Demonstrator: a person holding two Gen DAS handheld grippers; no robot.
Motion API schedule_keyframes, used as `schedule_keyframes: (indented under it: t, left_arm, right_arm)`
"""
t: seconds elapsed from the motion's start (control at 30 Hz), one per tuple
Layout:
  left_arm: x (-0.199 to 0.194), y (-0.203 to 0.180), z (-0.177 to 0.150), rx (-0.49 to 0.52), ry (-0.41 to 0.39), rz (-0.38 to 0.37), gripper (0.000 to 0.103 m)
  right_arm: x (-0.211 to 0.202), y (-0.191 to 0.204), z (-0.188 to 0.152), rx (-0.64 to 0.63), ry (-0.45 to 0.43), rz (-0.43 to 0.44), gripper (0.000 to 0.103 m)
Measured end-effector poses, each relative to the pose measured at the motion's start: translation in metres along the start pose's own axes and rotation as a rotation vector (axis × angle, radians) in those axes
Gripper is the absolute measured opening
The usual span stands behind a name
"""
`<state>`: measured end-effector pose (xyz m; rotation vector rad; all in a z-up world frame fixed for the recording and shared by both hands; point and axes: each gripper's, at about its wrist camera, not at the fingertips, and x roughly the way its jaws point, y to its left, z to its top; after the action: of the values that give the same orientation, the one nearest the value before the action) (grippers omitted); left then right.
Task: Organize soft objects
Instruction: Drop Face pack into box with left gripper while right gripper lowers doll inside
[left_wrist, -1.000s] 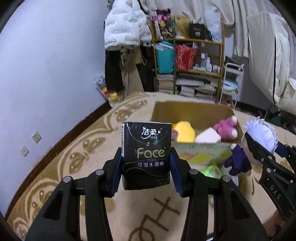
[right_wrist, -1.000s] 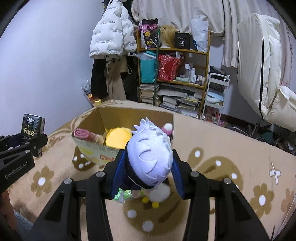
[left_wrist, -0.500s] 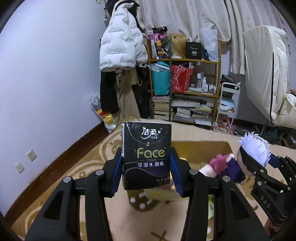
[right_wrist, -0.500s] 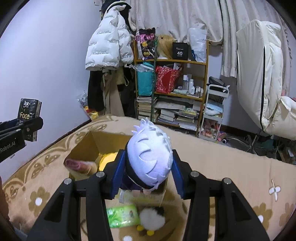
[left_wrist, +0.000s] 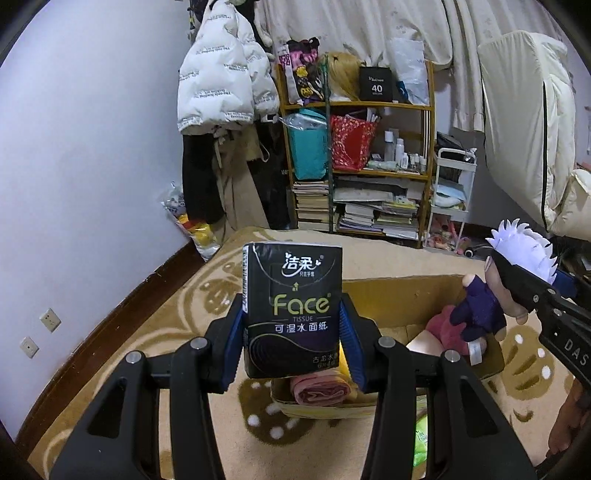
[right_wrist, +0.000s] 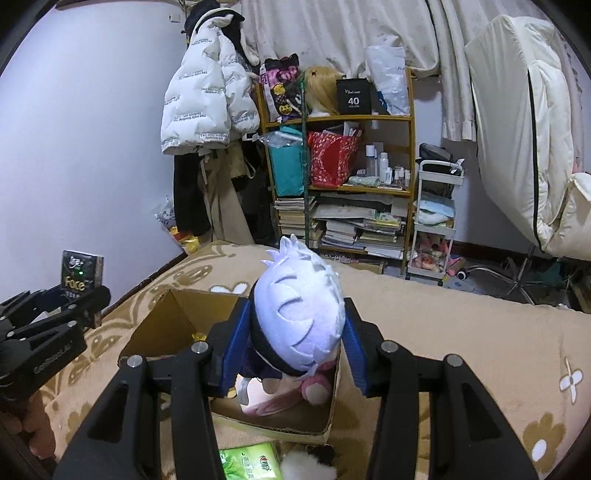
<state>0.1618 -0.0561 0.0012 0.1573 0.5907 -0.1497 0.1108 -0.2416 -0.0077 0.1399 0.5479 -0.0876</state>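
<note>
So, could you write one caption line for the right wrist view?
Right gripper carries a white-haired plush doll over the open cardboard box on the patterned blanket.

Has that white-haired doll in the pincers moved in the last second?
Yes. In the right wrist view the white-haired doll, shut in the right gripper, has come forward over the cardboard box; a second ago the box lay ahead of it.

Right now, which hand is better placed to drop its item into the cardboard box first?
Probably the right. Its gripper holds the white-haired plush doll directly above the cardboard box opening, while the left gripper holds its tissue pack nearer the box's edge.
</note>
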Motion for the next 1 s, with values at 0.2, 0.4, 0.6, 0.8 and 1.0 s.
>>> schedule_keyframes:
  t: [0.2, 0.4, 0.6, 0.8, 1.0]
  left_arm:
    - [0.016, -0.01, -0.007, 0.02, 0.019, -0.025, 0.046]
    - [0.03, -0.019, -0.016, 0.044, 0.056, -0.02, 0.046]
    - [0.039, -0.026, -0.021, 0.055, 0.077, -0.026, 0.046]
    - [0.042, -0.033, -0.021, 0.049, 0.072, -0.059, 0.046]
    - [0.044, -0.037, -0.022, 0.046, 0.092, -0.119, 0.046]
  right_arm:
    - [0.007, -0.001, -0.008, 0.003, 0.012, 0.031, 0.051]
    - [0.017, -0.002, -0.016, 0.001, 0.028, 0.054, 0.051]
    - [0.028, -0.008, -0.026, 0.023, 0.055, 0.068, 0.051]
    - [0.031, -0.012, -0.027, 0.04, 0.058, 0.082, 0.051]
    - [0.04, -0.013, -0.03, 0.055, 0.079, 0.088, 0.052]
